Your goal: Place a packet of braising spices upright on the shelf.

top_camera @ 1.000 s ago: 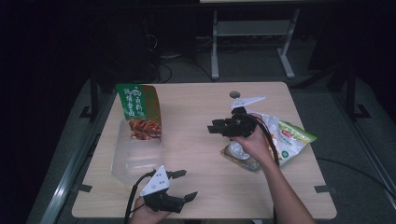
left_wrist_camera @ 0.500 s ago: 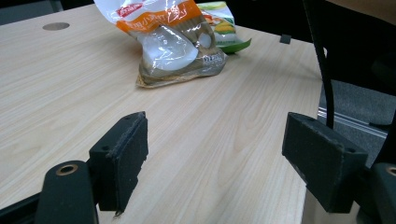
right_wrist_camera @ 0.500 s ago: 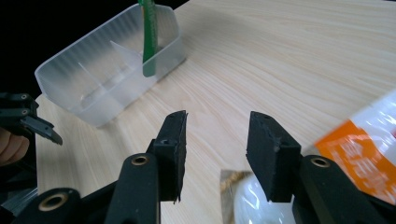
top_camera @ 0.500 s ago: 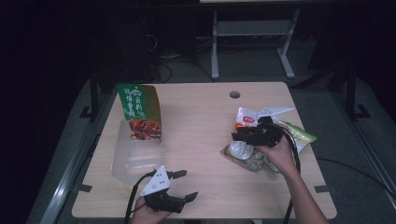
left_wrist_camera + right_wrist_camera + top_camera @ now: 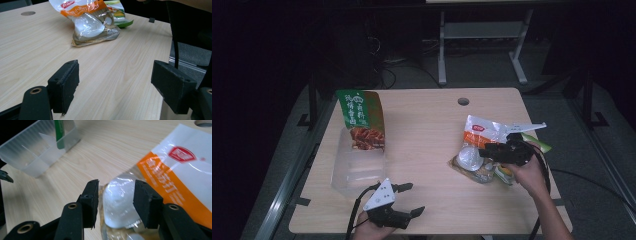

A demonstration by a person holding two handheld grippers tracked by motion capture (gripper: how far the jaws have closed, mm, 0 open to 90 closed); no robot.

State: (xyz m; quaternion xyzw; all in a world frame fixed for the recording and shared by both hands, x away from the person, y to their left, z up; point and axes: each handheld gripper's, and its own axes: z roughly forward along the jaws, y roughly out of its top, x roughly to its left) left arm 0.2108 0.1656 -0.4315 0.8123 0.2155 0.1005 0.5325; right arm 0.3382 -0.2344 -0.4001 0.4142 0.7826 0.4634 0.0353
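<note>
While the wooden table (image 5: 427,130) takes up most of the high view, its biggest item is the clear plastic bin (image 5: 357,162) at the left side, w/ a green snack pouch (image 5: 361,120) standing in its far end, leaning against the back wall. In the right gripper view the bin (image 5: 37,150) sits well apart from the jaws, upper left.

Next in size: the orange-and-white snack bag (image 5: 479,150) lying flat on the table's right half, clear window showing pale round contents. A green packet (image 5: 539,145) lies just behind/right of it, partly covered by the person's hand & gripper; in the left gripper view it (image 5: 120,15) pokes out behind the bag (image 5: 92,22).

Right gripper (image 5: 487,150) hovers right at the bag, jaws parted, one each side of the bag's bulging clear part (image 5: 120,200). Pads look close to the plastic but no squeeze visible; can't tell if touching.

Left gripper (image 5: 412,199) is at the near edge, approx. front-centre, jaws spread wide w/ nothing between them, just bare tabletop (image 5: 112,82). Well apart from bag & bin.

Small round cable hole (image 5: 463,101) near the table's far edge.
</note>
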